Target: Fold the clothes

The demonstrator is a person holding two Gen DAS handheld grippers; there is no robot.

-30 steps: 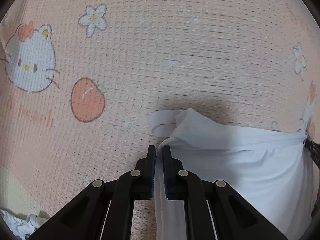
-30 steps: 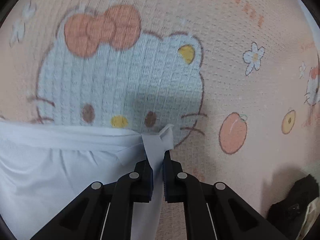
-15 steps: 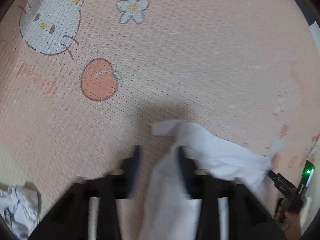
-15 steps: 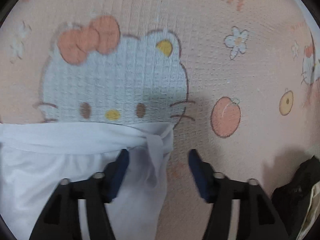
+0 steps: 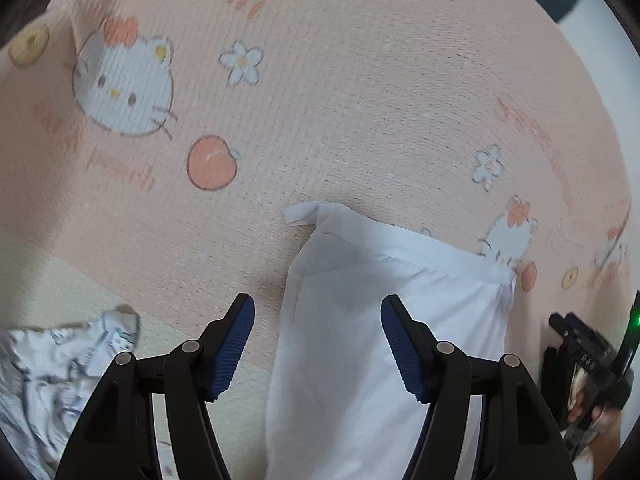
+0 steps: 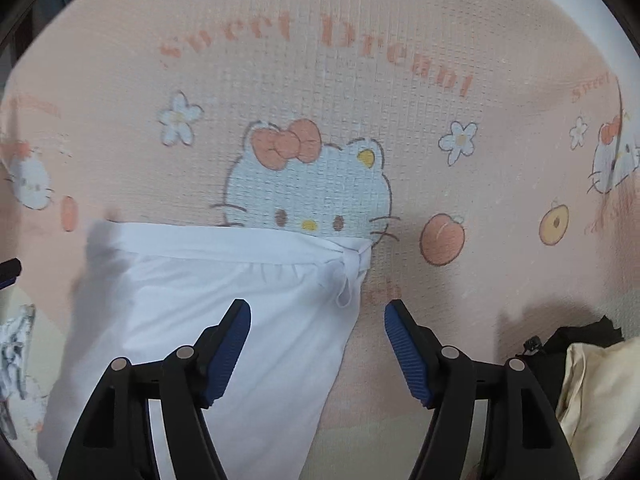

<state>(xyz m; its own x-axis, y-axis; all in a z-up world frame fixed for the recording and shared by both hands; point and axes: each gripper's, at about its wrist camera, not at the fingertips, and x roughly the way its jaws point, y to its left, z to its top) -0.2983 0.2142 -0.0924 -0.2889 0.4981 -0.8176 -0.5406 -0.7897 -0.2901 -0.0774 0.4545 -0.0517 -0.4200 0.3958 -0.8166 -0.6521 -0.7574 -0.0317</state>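
Your left gripper (image 5: 316, 344) stands wide open above the white garment (image 5: 384, 320), gripping nothing; the cloth lies flat on the pink blanket (image 5: 360, 100), its near corner poking out toward 11 o'clock. Your right gripper (image 6: 318, 346) is spread wide too, empty, with the garment's (image 6: 208, 292) knotted corner just ahead at 12 o'clock. A crumpled patterned cloth (image 5: 60, 364) sits at 8 o'clock in the left view; a black and cream pile (image 6: 584, 368) at 4 o'clock in the right.
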